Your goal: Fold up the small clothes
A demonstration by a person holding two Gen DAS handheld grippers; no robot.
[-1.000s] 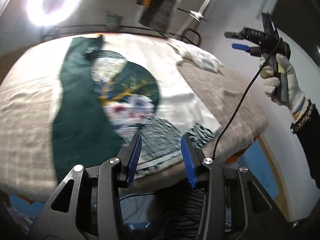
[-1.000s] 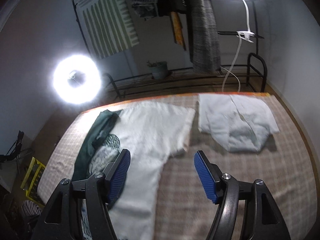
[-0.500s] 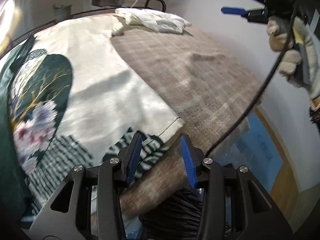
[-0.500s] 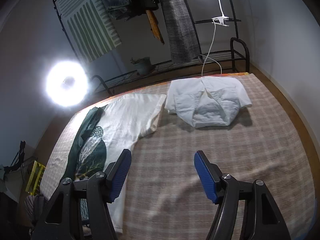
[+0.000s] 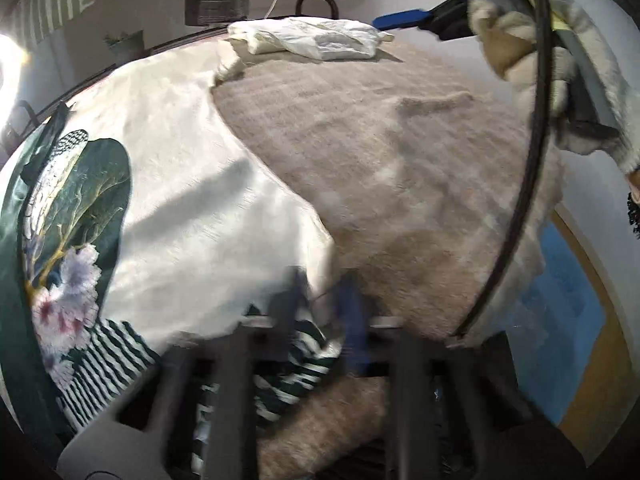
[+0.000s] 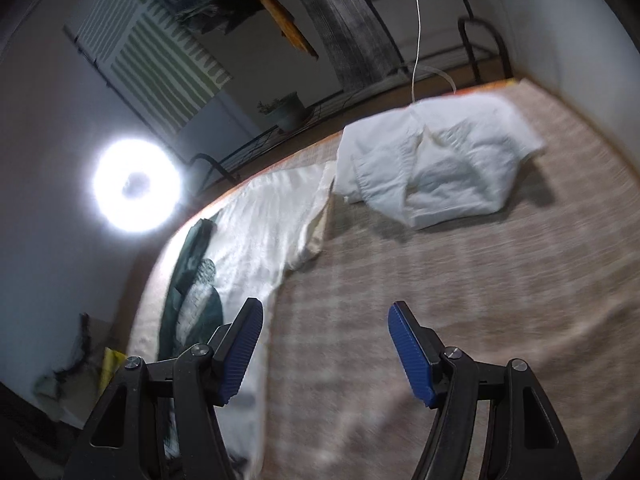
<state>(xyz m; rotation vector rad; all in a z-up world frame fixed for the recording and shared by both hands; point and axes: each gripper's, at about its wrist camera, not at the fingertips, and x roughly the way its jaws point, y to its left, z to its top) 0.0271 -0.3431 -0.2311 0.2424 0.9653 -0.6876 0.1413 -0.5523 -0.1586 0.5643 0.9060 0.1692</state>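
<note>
A white garment with a dark green floral print (image 5: 172,200) lies spread on the left of the bed; it also shows in the right wrist view (image 6: 264,224). My left gripper (image 5: 320,300) is blurred, low at the garment's near right corner, its blue fingers close around the white and striped hem. Whether they pinch the cloth I cannot tell. My right gripper (image 6: 324,348) is open and empty, high above the checked bedspread (image 6: 460,288). It shows in the left wrist view (image 5: 404,20), held by a gloved hand.
A crumpled white garment (image 6: 436,168) lies at the far end of the bed. A ring light (image 6: 134,186) glares at the left. A clothes rack with hanging clothes (image 6: 348,28) stands behind the bed. A black cable (image 5: 524,184) hangs across the right.
My left gripper has dropped onto the garment's near right corner and its fingers have narrowed. My right gripper has tilted and stayed open above the bedspread.
</note>
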